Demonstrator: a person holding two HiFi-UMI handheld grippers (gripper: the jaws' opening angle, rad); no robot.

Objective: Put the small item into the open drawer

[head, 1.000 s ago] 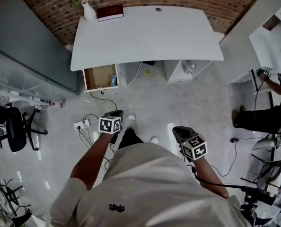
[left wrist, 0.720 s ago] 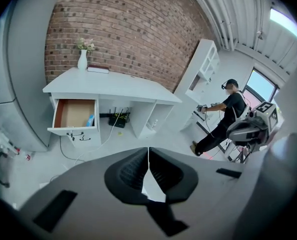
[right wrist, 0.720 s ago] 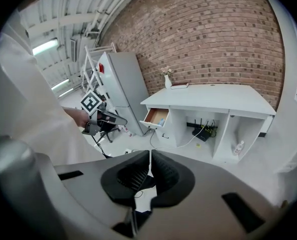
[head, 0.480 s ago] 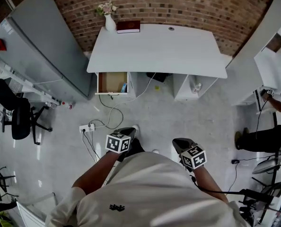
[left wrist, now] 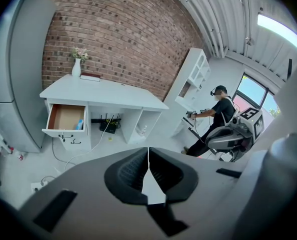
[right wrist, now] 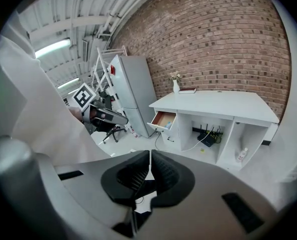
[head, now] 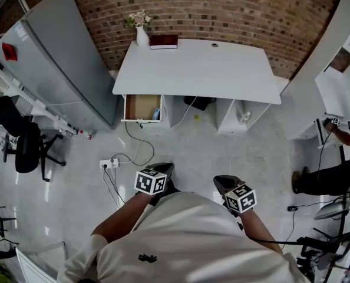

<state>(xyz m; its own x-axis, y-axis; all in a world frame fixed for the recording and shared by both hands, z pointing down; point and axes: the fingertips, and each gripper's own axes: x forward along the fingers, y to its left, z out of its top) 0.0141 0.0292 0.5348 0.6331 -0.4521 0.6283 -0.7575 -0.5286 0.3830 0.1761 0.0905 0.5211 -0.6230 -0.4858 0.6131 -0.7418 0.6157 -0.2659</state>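
Pressed together, nothing pinched: left tool (head: 161, 172), right tool (head: 223, 184). Open drawer (head: 141, 106) well ahead of left tool, blue item (head: 156, 114) inside.

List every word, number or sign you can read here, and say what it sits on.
No readable text.
Marker cubes: square patterns only, no letters.
Red book: cover too small to read.
Red patch on the grey cabinet: too small.
Shirt emblem: a mark, no legible words.
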